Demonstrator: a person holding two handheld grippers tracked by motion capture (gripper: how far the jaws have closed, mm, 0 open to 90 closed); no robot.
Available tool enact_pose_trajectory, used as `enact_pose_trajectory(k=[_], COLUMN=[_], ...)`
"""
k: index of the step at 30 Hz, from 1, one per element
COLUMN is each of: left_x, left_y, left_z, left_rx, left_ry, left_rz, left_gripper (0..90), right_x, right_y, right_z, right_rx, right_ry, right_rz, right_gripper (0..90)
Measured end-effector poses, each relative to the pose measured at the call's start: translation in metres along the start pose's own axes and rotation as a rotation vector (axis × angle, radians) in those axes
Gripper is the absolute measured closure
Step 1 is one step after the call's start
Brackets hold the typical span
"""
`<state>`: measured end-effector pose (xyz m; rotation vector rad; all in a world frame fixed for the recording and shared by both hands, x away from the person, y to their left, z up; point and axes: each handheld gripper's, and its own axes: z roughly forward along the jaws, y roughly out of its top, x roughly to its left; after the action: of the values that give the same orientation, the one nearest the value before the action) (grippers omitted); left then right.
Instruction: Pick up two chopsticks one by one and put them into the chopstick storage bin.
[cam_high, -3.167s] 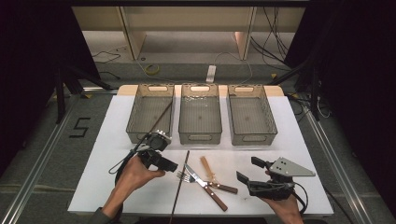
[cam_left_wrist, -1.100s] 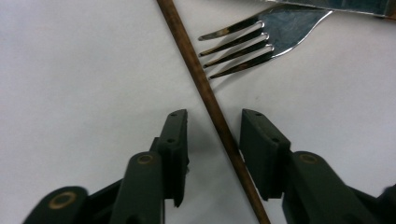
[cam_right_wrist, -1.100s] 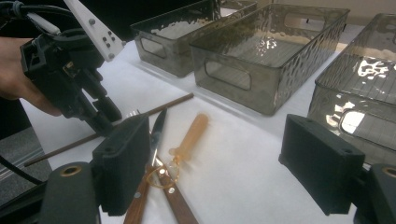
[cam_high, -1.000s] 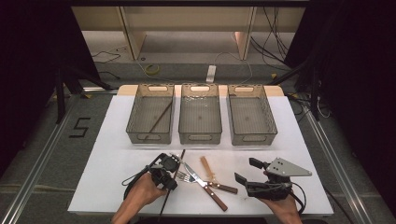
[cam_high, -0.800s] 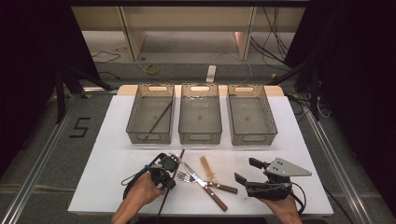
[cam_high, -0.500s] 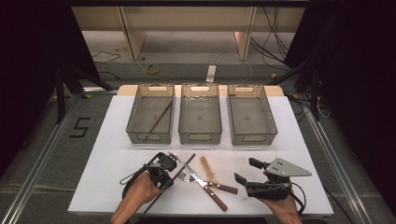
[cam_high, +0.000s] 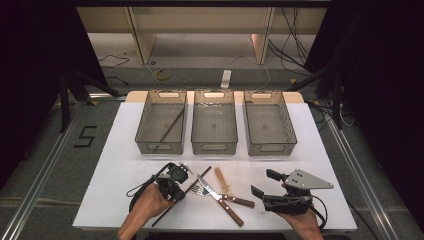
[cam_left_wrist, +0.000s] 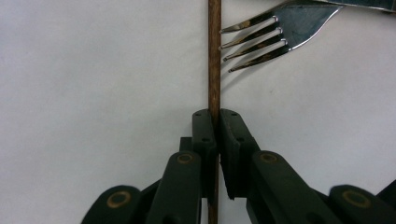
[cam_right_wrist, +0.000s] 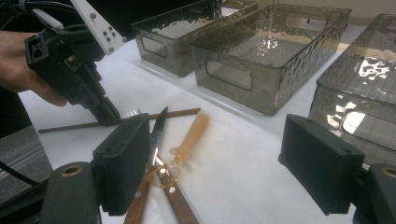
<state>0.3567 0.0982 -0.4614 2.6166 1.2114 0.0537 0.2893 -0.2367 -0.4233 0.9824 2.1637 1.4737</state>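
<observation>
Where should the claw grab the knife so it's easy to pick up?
Probably by the knife's wooden handle, coming from above with the open right claw. It lies flat, the handle end nearest that claw, while its blade crosses the fork.

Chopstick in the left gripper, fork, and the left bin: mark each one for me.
chopstick (cam_left_wrist: 214, 56), left gripper view, bare shaft above the jaws.
fork (cam_left_wrist: 261, 39), left gripper view, its tines.
left bin (cam_high: 161, 148), high view, its near wall.

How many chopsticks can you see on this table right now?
2. One chopstick lies slanted inside the left bin. The other chopstick lies on the table beside the fork, clamped by the left gripper.
</observation>
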Motion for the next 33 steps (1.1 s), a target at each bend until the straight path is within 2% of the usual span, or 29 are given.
enact_pose_trajectory(k=[4,9,15,25,26,28,33], left_x=[0.004,0.009,0.011,0.018,0.019,0.019,0.023], left_y=[-0.001,-0.002,-0.002,-0.004,-0.004,-0.005,-0.006], left_z=[-0.001,-0.007,-0.009,-0.017,-0.018,-0.021,-0.029], left_rx=[-0.001,-0.028,-0.020,-0.067,-0.060,-0.081,-0.095], left_ry=[0.001,0.002,0.016,0.033,0.030,0.028,0.027], left_rz=[-0.001,-0.007,0.008,-0.011,-0.010,-0.018,-0.018], left_gripper=[84.6,84.6,84.8,84.8,84.8,84.8,84.8], right_x=[0.000,0.000,0.000,0.000,0.000,0.000,0.000], right_y=[0.000,0.000,0.000,0.000,0.000,0.000,0.000], right_z=[0.000,0.000,0.001,0.000,0.001,0.001,0.001], right_rx=[0.001,0.003,0.005,0.003,0.004,0.005,0.005], right_ry=[0.001,0.002,0.005,0.005,0.005,0.005,0.005], right_rz=[0.000,0.001,0.002,0.004,0.004,0.004,0.004], right_gripper=[25.1,25.1,25.1,25.1,25.1,25.1,25.0])
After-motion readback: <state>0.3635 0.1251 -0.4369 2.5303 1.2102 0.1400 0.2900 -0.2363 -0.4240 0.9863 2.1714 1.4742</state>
